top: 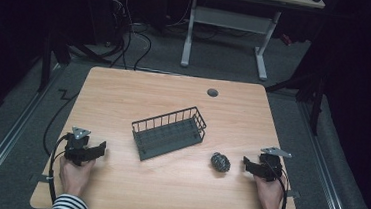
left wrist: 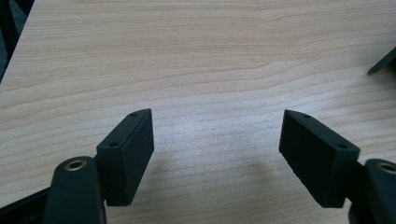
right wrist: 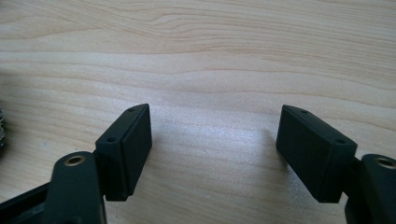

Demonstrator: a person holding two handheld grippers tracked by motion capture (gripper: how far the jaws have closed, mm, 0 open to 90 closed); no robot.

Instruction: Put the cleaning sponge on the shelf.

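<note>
**Scourer still out on the table, basket waiting**

Nothing has gone into the wire basket (top: 169,133) yet, as far as I can see. It sits empty near the middle of the table (top: 124,92), turned at a slant, its long side running from the near left toward the far right. The steel scourer ball (top: 221,161) lies on the bare wood between the basket and my right gripper (top: 247,164), close to the front right part of the table and apart from both. I judge the whole job is still ahead of me: take up the scourer, carry it across and drop it in the basket.

My right gripper rests low by the right edge, pointing inward at the scourer, its jaws spread wide with nothing between them; in the right gripper view the pads (right wrist: 126,154) frame only wood grain. My left gripper (top: 100,149) rests low near the front left corner, aimed toward the basket, jaws likewise parted and empty, pads (left wrist: 128,156) over bare wood. Both forearms come in level from the front edge.
</note>
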